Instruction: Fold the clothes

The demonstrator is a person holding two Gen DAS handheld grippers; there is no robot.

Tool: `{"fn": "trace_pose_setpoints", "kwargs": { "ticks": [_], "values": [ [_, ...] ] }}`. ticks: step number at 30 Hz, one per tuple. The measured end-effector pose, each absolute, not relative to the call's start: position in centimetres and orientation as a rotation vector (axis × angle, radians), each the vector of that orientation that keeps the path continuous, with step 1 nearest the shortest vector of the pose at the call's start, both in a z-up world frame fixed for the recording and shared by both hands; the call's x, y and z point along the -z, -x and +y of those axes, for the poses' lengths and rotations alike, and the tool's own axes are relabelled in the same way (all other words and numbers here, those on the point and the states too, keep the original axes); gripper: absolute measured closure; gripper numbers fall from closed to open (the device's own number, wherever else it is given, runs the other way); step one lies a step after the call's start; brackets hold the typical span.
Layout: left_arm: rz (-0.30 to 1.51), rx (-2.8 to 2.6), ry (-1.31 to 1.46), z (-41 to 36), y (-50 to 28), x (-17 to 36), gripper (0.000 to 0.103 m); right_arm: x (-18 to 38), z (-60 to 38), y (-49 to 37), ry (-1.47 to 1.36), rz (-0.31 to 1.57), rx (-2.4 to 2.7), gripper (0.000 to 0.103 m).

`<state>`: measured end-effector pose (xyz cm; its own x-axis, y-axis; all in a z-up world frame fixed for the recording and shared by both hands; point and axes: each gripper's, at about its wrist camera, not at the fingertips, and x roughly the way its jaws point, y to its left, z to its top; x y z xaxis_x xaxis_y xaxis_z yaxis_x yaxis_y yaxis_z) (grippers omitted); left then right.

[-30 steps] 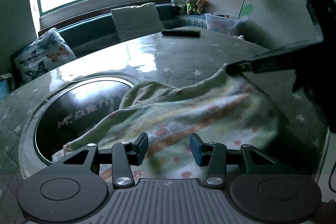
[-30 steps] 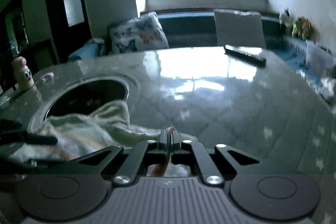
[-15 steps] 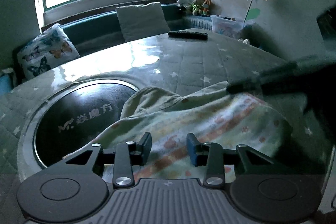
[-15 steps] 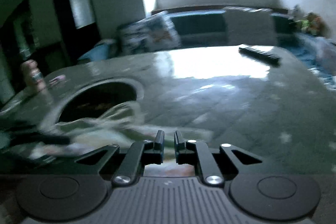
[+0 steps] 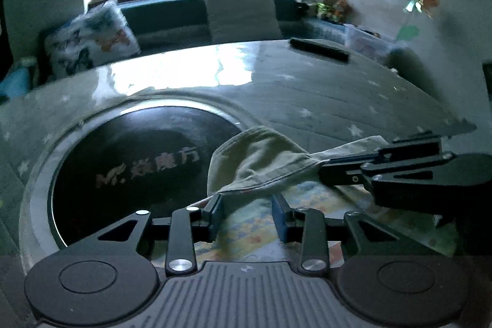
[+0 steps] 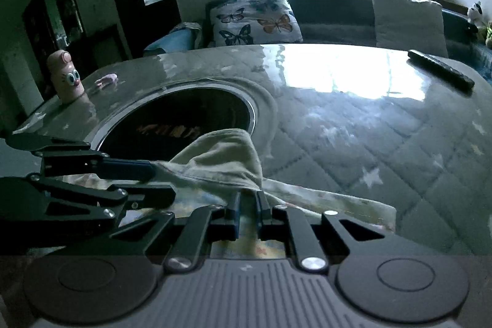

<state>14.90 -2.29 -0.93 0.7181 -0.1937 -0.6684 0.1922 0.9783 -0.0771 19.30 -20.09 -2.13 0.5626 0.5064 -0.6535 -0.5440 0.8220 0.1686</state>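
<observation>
The cloth (image 5: 261, 165) lies on the table (image 5: 338, 94) by the dark round plate (image 5: 138, 168). The left gripper (image 5: 247, 209) gapes wide around a fold (not pinching). The right gripper (image 6: 247, 205) is slightly apart at the raised edge; I judge it could slip and flop back.

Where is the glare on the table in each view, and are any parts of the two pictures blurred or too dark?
Left wrist view: window glare washes out the far side of the glossy star-quilted table; the butterfly-print cushion looks smeared. Right wrist view: similar glare beside the black remote control; the picture is sharper, but the left doorway side is very dark. Both views bend straight lines, as fisheye does.
</observation>
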Motion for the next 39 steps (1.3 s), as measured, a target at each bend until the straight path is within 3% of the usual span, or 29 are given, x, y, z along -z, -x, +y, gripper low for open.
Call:
{"fn": "trace_pose_setpoints", "kwargs": {
  "ticks": [23,27,29,39],
  "values": [
    [0.657,0.246,-0.061,-3.3,-7.3,0.4,0.068,1.2,-18.5,-8.2,0.221,0.652,-0.796,0.091],
    [0.644,0.224,-0.073,-3.2,-5.2,0.9,0.067,1.0,-19.3,-6.7,0.188,0.647,-0.807,0.091],
    [0.639,0.209,-0.061,-2.8,-4.5,1.0,0.067,0.8,-20.1,-6.6,0.153,0.645,-0.779,0.085],
    [0.635,0.131,0.022,0.0,-2.6,1.5,0.065,1.5,-25.8,-7.4,0.062,0.671,-0.550,0.085]
  ]
}}
